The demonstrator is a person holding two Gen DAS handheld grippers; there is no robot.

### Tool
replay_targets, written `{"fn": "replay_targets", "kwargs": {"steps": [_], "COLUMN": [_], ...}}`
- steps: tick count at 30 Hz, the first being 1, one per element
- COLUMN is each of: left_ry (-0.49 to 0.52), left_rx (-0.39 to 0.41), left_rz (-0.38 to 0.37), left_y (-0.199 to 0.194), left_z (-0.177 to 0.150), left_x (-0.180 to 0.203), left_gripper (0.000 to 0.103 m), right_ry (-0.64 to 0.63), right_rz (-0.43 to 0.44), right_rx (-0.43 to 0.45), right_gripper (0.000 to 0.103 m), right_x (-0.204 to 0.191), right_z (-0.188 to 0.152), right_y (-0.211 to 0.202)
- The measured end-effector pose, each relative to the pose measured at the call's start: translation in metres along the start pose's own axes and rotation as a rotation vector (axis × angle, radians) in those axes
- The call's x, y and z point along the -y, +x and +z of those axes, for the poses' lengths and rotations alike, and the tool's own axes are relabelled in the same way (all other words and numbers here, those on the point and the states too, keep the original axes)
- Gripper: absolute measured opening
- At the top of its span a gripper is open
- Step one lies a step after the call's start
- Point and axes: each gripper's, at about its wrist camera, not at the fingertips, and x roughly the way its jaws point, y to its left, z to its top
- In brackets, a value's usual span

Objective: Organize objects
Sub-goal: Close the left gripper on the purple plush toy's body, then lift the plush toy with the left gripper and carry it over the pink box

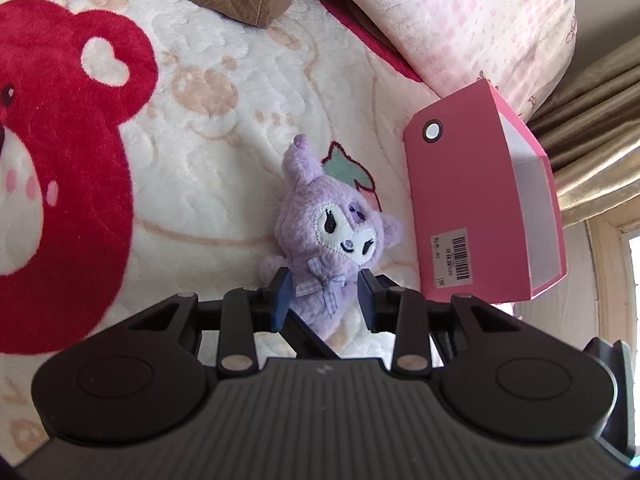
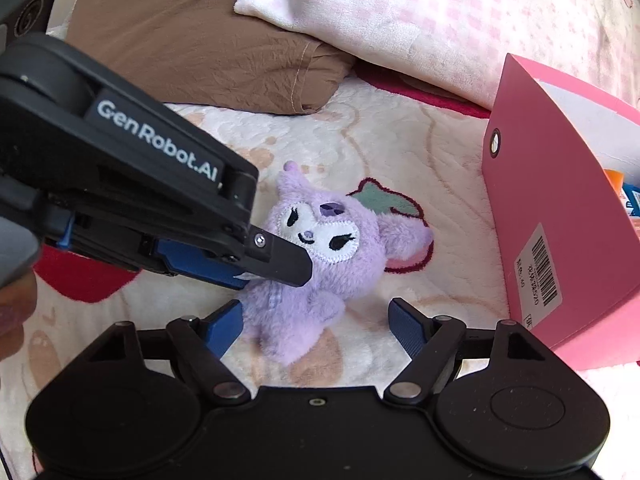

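Note:
A small purple plush toy (image 1: 328,236) lies face up on a cream blanket with a red bear print (image 1: 64,160). My left gripper (image 1: 326,298) has its blue pads on either side of the toy's body; the fur is not visibly squeezed. In the right wrist view the toy (image 2: 320,256) lies in the middle and the left gripper (image 2: 276,268) comes in from the left onto its body. My right gripper (image 2: 316,326) is open, its fingers straddling the toy's lower end without touching. A pink open box (image 1: 480,208) stands to the toy's right, also in the right wrist view (image 2: 556,216).
A brown pillow (image 2: 200,40) and a pink checked pillow (image 2: 440,20) lie behind the toy. Colourful items (image 2: 624,196) show inside the box. A gold curtain (image 1: 592,132) and a window frame (image 1: 612,264) are at the right.

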Motion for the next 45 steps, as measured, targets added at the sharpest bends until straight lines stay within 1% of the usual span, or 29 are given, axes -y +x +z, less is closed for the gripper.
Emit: {"fn": "replay_targets", "kwargs": {"steps": [1,3,4,6,8,9,10,11,12,13,14,16,17,18,20,25,30,32,35,41,45], "left_ry": [-0.010,0.021,0.049,0.074,0.079,0.091,0.103,0.103,0.096,0.088,0.086,0.120,0.140,0.143,0.148,0.175,0.187,0.186,0.190,0.189,0.211], "left_rx": [-0.005,0.019,0.036,0.031,0.029,0.029,0.031,0.035,0.036,0.033,0.045,0.063,0.063,0.061,0.058,0.038,0.062,0.068,0.074,0.071,0.085], "left_rz": [-0.014,0.032,0.061,0.093,0.115,0.139,0.156,0.145,0.121,0.104,0.105,0.121,0.130,0.128,0.121,0.166,0.226,0.236,0.242,0.226,0.208], "left_y": [-0.001,-0.004,-0.004,-0.001,0.003,0.006,0.008,0.010,0.012,0.014,0.015,0.013,0.011,0.008,0.003,-0.012,-0.037,-0.047,-0.061,-0.078,-0.086], "left_z": [0.000,-0.002,-0.003,-0.003,-0.004,-0.005,-0.006,-0.007,-0.008,-0.009,-0.011,-0.013,-0.014,-0.015,-0.018,-0.033,-0.054,-0.061,-0.072,-0.086,-0.090], "left_x": [0.000,0.007,0.010,0.012,0.011,0.011,0.011,0.010,0.009,0.008,0.008,0.013,0.018,0.021,0.026,0.050,0.082,0.092,0.108,0.134,0.156], "left_gripper": [0.039,0.039,0.039,0.039,0.039,0.039,0.039,0.039,0.039,0.038,0.037,0.035,0.034,0.033,0.033,0.033,0.033,0.033,0.033,0.033,0.034], "right_ry": [0.001,0.011,0.011,0.010,-0.001,0.009,0.023,0.039,0.052,0.056,0.046,0.018,0.002,-0.014,-0.017,-0.023,-0.032,-0.029,-0.032,-0.076,-0.088], "right_rz": [-0.001,0.001,-0.002,-0.002,0.010,0.018,0.032,0.053,0.066,0.063,0.057,0.043,0.032,0.035,0.055,0.101,0.140,0.155,0.167,0.157,0.144], "right_rx": [0.006,0.014,0.015,0.034,0.019,0.011,0.000,-0.015,-0.019,-0.013,-0.007,0.006,0.013,0.018,0.025,0.014,0.003,-0.002,-0.014,-0.035,-0.023], "right_gripper": [0.076,0.063,0.061,0.060,0.060,0.061,0.065,0.067,0.068,0.068,0.068,0.061,0.053,0.049,0.047,0.046,0.046,0.046,0.046,0.046,0.046], "right_x": [0.002,0.006,0.006,0.004,0.002,0.001,0.001,0.001,0.001,-0.001,-0.003,-0.007,-0.008,-0.007,-0.002,0.003,0.004,0.005,0.005,0.008,0.016], "right_z": [-0.001,-0.003,-0.003,-0.004,-0.003,-0.004,-0.004,-0.004,-0.004,-0.004,-0.004,-0.005,-0.005,-0.006,-0.007,-0.008,-0.008,-0.006,-0.005,-0.004,0.001], "right_y": [-0.003,-0.010,-0.012,-0.015,-0.011,-0.008,-0.004,0.001,0.005,0.009,0.011,0.012,0.011,0.008,0.001,-0.024,-0.056,-0.070,-0.090,-0.126,-0.146]}}
